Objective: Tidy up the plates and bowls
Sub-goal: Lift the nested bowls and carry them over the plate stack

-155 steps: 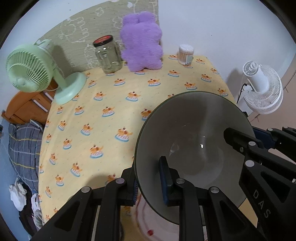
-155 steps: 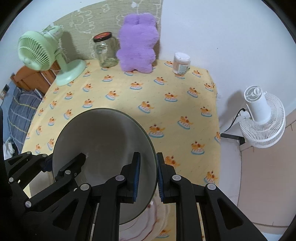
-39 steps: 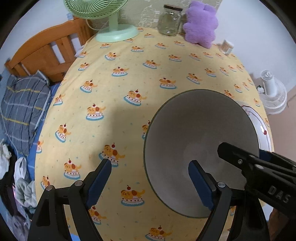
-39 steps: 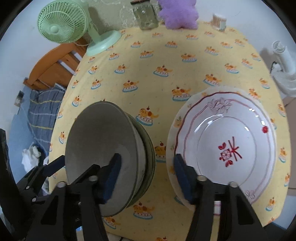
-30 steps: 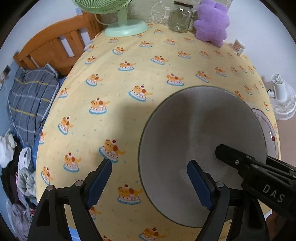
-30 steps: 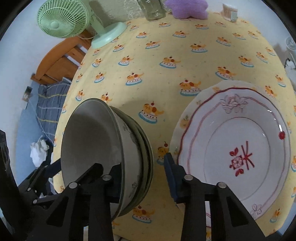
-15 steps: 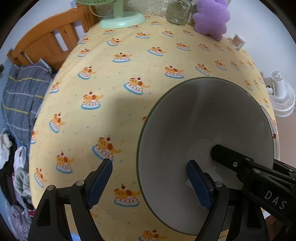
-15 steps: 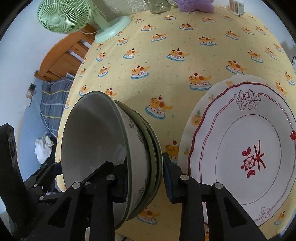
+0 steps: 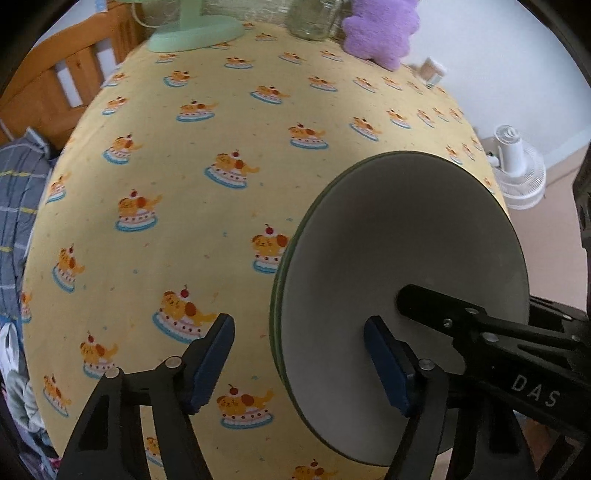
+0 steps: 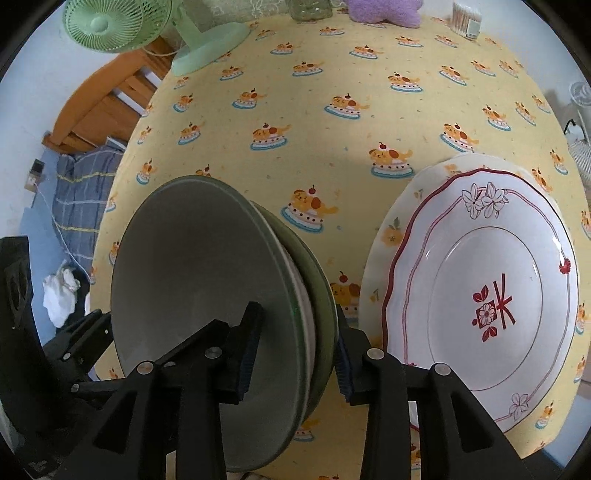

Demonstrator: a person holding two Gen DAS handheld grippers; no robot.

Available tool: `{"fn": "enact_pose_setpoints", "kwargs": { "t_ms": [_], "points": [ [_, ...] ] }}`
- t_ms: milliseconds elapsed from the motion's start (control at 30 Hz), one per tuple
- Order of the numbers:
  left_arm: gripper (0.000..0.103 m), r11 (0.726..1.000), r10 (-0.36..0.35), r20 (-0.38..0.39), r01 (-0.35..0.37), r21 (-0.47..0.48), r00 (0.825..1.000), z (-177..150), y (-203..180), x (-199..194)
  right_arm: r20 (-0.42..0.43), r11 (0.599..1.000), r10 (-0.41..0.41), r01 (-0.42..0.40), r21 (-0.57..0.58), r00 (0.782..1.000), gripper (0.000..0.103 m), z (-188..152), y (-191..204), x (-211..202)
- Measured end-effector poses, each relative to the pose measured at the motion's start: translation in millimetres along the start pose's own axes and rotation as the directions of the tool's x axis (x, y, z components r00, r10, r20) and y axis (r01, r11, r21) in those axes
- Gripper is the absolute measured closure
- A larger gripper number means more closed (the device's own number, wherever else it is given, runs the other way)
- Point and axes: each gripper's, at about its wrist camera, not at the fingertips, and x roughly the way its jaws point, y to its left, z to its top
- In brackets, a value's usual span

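Observation:
A grey bowl with a green rim (image 10: 192, 266) sits nested in another green-rimmed bowl (image 10: 325, 317) on the yellow tablecloth. It also shows in the left wrist view (image 9: 402, 243). My left gripper (image 9: 299, 354) is open, its jaws astride the bowls' near left rim. My right gripper (image 10: 295, 350) is open, one finger inside the top bowl and one outside the stack's right rim. A white plate with red trim (image 10: 487, 280) lies on a larger floral plate (image 10: 391, 236) to the right of the bowls.
A green desk fan (image 10: 155, 33), a glass jar (image 9: 314, 18), a purple plush toy (image 9: 380, 29) and a cotton swab box (image 10: 467, 18) stand along the table's far edge. A wooden bed frame (image 9: 62, 77) is left of the table. A white floor fan (image 9: 517, 173) stands to the right.
Both grippers were shut on the grey bowl and have let it go onto the second bowl. Since then the right jaws narrowed around the stack's rim, then widened slightly. Both cameras moved closer.

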Motion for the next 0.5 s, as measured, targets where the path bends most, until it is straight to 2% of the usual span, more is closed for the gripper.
{"fn": "enact_pose_setpoints", "kwargs": {
  "t_ms": [67, 167, 500],
  "points": [
    [0.034, 1.0, -0.022, -0.011, 0.022, 0.016, 1.0, 1.4, -2.4, 0.0, -0.005, 1.0, -0.005, 0.005, -0.003, 1.0, 0.062, 1.4, 1.1, 1.7],
    [0.048, 0.998, -0.06, -0.03, 0.061, 0.03, 0.998, 3.1, -10.0, -0.3, -0.018, 1.0, -0.007, 0.007, -0.002, 1.0, 0.061, 3.4, 1.0, 3.0],
    [0.048, 0.997, -0.05, -0.055, 0.054, 0.057, 0.997, 6.2, -16.8, 1.3, -0.044, 1.0, 0.01, -0.011, -0.019, 0.999, 0.061, 4.6, 1.1, 4.1]
  ]
}}
